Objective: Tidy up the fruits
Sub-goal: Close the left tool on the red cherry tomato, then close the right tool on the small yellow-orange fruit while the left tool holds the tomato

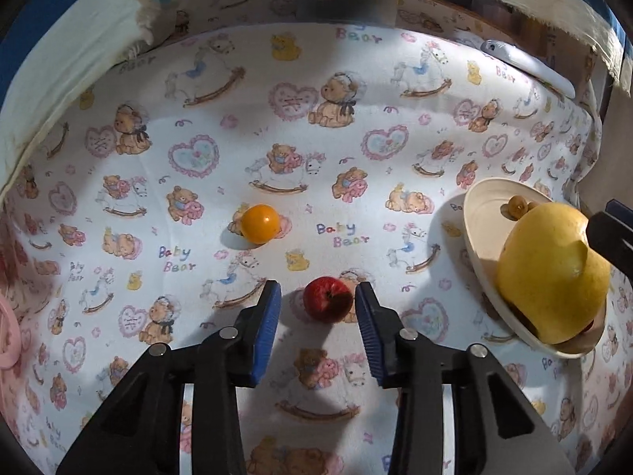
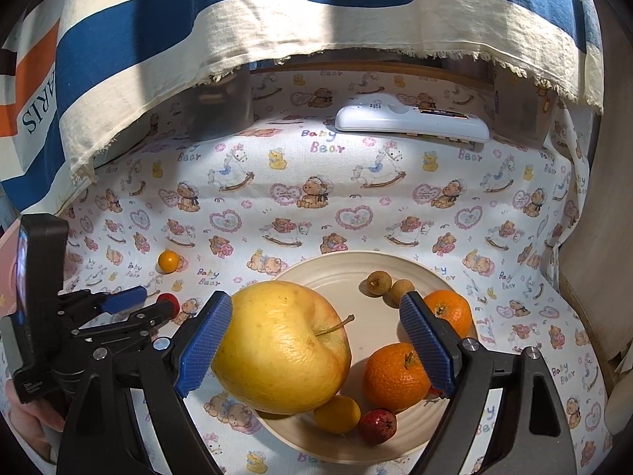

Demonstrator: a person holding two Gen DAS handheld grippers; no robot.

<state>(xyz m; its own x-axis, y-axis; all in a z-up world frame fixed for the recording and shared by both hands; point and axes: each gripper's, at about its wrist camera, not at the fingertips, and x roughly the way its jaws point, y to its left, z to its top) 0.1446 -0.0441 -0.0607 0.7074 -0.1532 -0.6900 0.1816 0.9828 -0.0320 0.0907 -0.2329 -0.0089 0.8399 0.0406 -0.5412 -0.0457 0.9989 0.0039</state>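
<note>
A small red fruit (image 1: 328, 300) lies on the bear-print cloth between the fingertips of my open left gripper (image 1: 318, 303); it also shows in the right wrist view (image 2: 167, 302). A small orange fruit (image 1: 260, 223) lies farther out on the cloth. A cream plate (image 2: 336, 273) holds a big yellow apple (image 2: 283, 346), two mandarins (image 2: 395, 376), two brown longans (image 2: 374, 283), a small yellow fruit (image 2: 337, 413) and a small red fruit (image 2: 378, 425). My right gripper (image 2: 316, 342) is open wide over the plate, its left pad beside the apple, empty.
A white remote (image 2: 411, 120) lies at the far edge of the cloth. A striped blue and cream cloth (image 2: 277, 12) hangs over the back. Two dark containers (image 2: 219, 109) stand at the back. The plate (image 1: 480, 213) sits at the right in the left wrist view.
</note>
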